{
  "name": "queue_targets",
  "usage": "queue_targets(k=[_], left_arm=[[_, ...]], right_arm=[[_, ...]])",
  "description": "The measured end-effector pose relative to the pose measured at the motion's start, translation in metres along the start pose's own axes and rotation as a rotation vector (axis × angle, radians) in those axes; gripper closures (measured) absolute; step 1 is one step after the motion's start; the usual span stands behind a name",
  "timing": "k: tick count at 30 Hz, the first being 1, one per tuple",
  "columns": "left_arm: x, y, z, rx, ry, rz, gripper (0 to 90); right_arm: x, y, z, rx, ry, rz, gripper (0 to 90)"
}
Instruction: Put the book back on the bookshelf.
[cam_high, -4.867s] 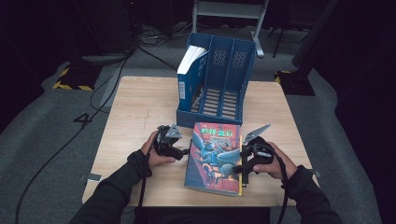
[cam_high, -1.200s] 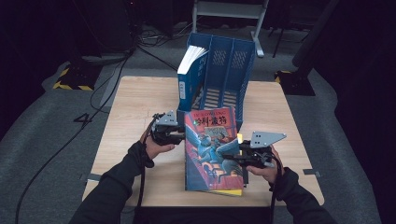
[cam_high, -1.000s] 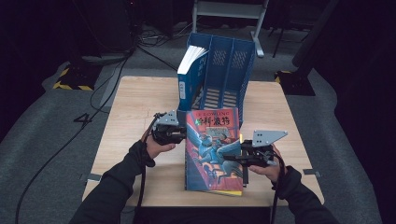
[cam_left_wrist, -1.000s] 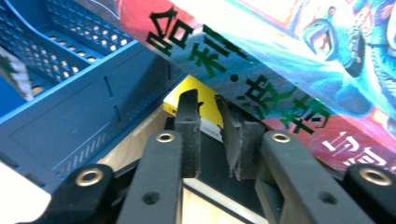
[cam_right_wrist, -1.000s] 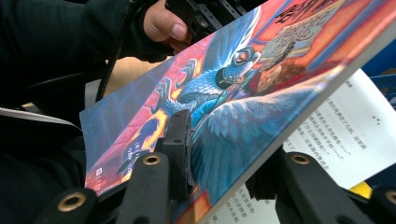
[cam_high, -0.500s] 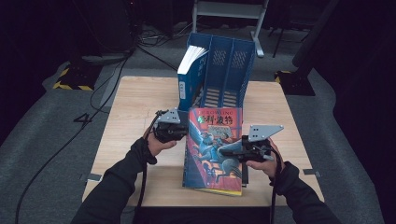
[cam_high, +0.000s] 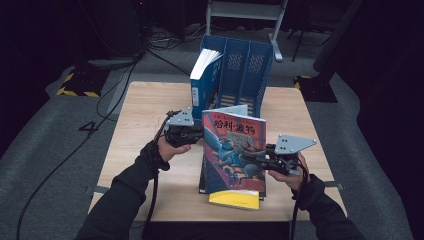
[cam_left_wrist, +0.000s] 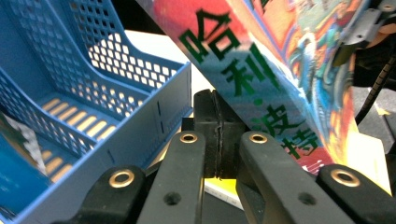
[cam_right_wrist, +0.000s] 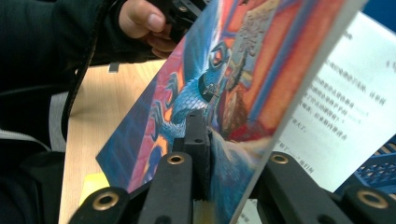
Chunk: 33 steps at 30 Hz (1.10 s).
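Observation:
A paperback book (cam_high: 232, 150) with a colourful illustrated cover stands tilted on the table (cam_high: 145, 115), its top edge raised toward the file holder. My right gripper (cam_high: 252, 159) is shut on the front cover (cam_right_wrist: 210, 84), one jaw in front of it and one behind; a white printed page (cam_right_wrist: 341, 93) shows behind the cover. My left gripper (cam_high: 192, 134) is at the book's upper left corner. Its jaws are closed together (cam_left_wrist: 217, 135) beside the cover (cam_left_wrist: 280, 70), with nothing seen between them.
A blue mesh file holder (cam_high: 245, 70) stands at the back of the table, with a thick blue book (cam_high: 202, 75) in its left slot and the other slots (cam_left_wrist: 93, 93) free. A yellow edge (cam_high: 234, 199) lies under the book near the front.
The book lay flat 4.9 s ago. Over the last second it has tipped up steeper, and both grippers have moved with it toward the holder.

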<state>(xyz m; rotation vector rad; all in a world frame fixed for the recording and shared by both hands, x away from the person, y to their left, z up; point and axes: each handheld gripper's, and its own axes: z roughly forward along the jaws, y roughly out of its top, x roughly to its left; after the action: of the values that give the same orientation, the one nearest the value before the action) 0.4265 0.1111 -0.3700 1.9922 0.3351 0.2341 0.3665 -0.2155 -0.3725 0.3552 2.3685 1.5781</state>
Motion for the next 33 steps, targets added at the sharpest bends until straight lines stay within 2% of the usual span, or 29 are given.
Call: queue_targets(k=[5,7,8,9,11,14,19,20,22,23,24,25,28,31,33], left_arm=[[-0.001,0.01,-0.003,-0.003,0.022,0.017,90.0],[-0.001,0.013,-0.004,-0.013,0.02,0.018,90.0],[-0.004,0.018,-0.006,-0.012,0.029,0.036,90.0],[-0.004,0.018,-0.006,-0.012,0.029,0.036,90.0],[-0.008,0.021,-0.007,-0.01,0.041,0.061,89.9],[-0.014,0.025,-0.009,-0.012,0.061,0.075,89.8],[-0.019,0.022,-0.011,-0.035,0.084,0.052,85.7],[-0.022,0.019,-0.013,-0.057,0.08,0.029,82.6],[-0.023,0.018,-0.014,-0.063,0.079,0.031,79.5],[-0.026,0.017,-0.017,-0.077,0.083,0.016,79.5],[-0.028,0.017,-0.018,-0.086,0.075,0.014,74.4],[-0.031,0.016,-0.02,-0.095,0.077,0.009,73.0],[-0.035,0.014,-0.023,-0.093,0.093,0.006,59.6],[-0.041,0.012,-0.026,-0.077,0.142,0.028,54.8],[-0.044,0.01,-0.029,-0.073,0.159,0.021,51.2]], right_arm=[[0.004,-0.003,-0.002,-0.015,-0.043,-0.021,80.9],[0.006,-0.004,-0.001,-0.018,-0.074,-0.038,80.8],[0.006,-0.005,-0.002,-0.015,-0.091,-0.044,80.9],[0.007,-0.006,-0.002,-0.021,-0.102,-0.048,81.0],[0.007,-0.007,-0.002,-0.026,-0.11,-0.05,81.1],[0.006,-0.01,-0.003,-0.031,-0.124,-0.061,81.1],[0.009,-0.011,-0.005,-0.04,-0.121,-0.074,81.2],[0.011,-0.012,-0.007,-0.047,-0.112,-0.086,81.4],[0.013,-0.013,-0.008,-0.054,-0.104,-0.091,81.6],[0.014,-0.013,-0.009,-0.056,-0.098,-0.093,81.8],[0.017,-0.014,-0.011,-0.066,-0.091,-0.099,82.0],[0.018,-0.015,-0.012,-0.068,-0.088,-0.11,82.1],[0.024,-0.016,-0.017,-0.077,-0.078,-0.131,82.4],[0.027,-0.017,-0.02,-0.075,-0.076,-0.133,82.3],[0.029,-0.018,-0.021,-0.078,-0.079,-0.141,82.3]])
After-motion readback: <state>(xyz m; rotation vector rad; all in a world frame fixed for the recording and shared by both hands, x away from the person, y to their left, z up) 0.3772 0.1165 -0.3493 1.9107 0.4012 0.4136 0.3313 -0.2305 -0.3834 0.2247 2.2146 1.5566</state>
